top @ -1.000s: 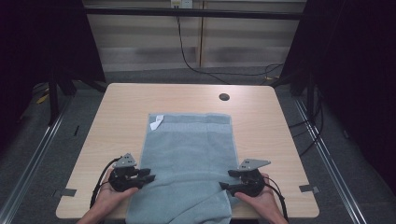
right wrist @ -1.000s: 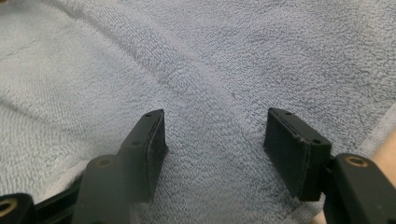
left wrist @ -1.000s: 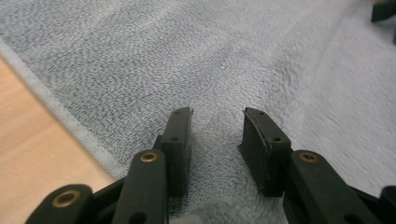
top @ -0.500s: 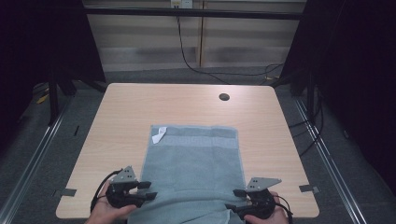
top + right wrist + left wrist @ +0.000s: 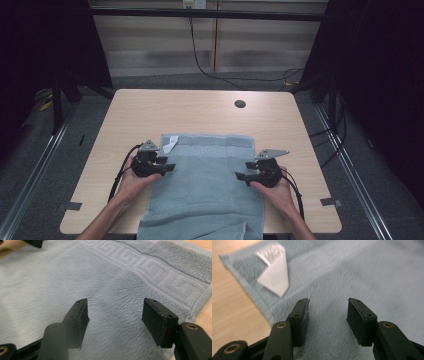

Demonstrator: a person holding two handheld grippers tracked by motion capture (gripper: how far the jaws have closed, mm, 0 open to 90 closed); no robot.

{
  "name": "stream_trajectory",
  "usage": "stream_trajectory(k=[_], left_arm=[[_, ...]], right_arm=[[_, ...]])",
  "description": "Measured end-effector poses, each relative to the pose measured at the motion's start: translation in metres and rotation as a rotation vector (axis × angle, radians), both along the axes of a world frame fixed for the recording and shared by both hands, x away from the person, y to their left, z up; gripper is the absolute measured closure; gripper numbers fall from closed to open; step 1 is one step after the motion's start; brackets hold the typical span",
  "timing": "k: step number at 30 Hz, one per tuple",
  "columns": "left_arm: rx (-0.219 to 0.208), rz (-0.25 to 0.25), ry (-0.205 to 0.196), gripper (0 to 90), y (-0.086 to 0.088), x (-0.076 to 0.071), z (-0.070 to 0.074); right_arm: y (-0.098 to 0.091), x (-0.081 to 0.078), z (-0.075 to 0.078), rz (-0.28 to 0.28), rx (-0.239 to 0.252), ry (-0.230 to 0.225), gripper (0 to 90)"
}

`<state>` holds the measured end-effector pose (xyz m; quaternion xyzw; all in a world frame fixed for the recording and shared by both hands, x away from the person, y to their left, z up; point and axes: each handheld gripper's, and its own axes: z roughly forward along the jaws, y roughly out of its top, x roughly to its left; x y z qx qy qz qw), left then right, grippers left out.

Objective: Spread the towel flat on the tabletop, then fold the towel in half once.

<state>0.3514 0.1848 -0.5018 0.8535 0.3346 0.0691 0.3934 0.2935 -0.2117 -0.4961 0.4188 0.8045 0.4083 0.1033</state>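
Observation:
A light blue towel (image 5: 205, 185) lies flat on the wooden table (image 5: 200, 110), its near end hanging over the front edge. A white label (image 5: 170, 144) is folded onto its far left corner. My left gripper (image 5: 170, 167) hovers over the towel's left edge, open. In the left gripper view the left gripper (image 5: 328, 312) has just been closing a little, with nothing between its fingers, and the label (image 5: 274, 272) lies ahead. My right gripper (image 5: 240, 176) is over the right edge. In the right gripper view the right gripper (image 5: 115, 317) stands open above the towel's patterned border (image 5: 140, 267).
A dark round cable hole (image 5: 240, 104) sits in the table's far right part. Bare wood lies beyond and beside the towel. Black frames and cables stand around the table on a grey floor.
The towel slid toward the near edge with both grippers at its near corners. Both hands have since moved forward along the towel's sides, and the left jaws now stand apart.

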Motion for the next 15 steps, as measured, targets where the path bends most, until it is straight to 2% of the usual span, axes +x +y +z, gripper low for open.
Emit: stream_trajectory(k=[2, 4, 7, 8, 11, 15], left_arm=[[0.025, -0.010, -0.023, 52.2, 0.002, -0.006, 0.000], [0.032, -0.013, -0.030, 52.2, 0.002, -0.009, 0.000], [0.016, -0.015, -0.017, 52.2, 0.005, -0.016, 0.000], [0.017, -0.025, -0.034, 52.2, 0.006, -0.020, -0.001], [0.010, -0.029, -0.031, 51.9, 0.007, -0.024, -0.001], [-0.005, -0.047, -0.016, 51.4, 0.011, -0.038, 0.000]], right_arm=[[0.005, 0.001, -0.007, 0.011, -0.029, 0.019, 36.9], [0.006, -0.002, -0.009, 0.012, -0.047, 0.006, 36.8], [0.008, -0.007, -0.011, 0.008, -0.049, -0.017, 36.6], [0.008, -0.012, -0.011, 0.011, -0.045, -0.024, 36.6], [0.009, -0.017, -0.011, 0.013, -0.039, -0.016, 36.6], [0.010, -0.037, -0.007, 0.053, -0.060, 0.007, 36.7]])
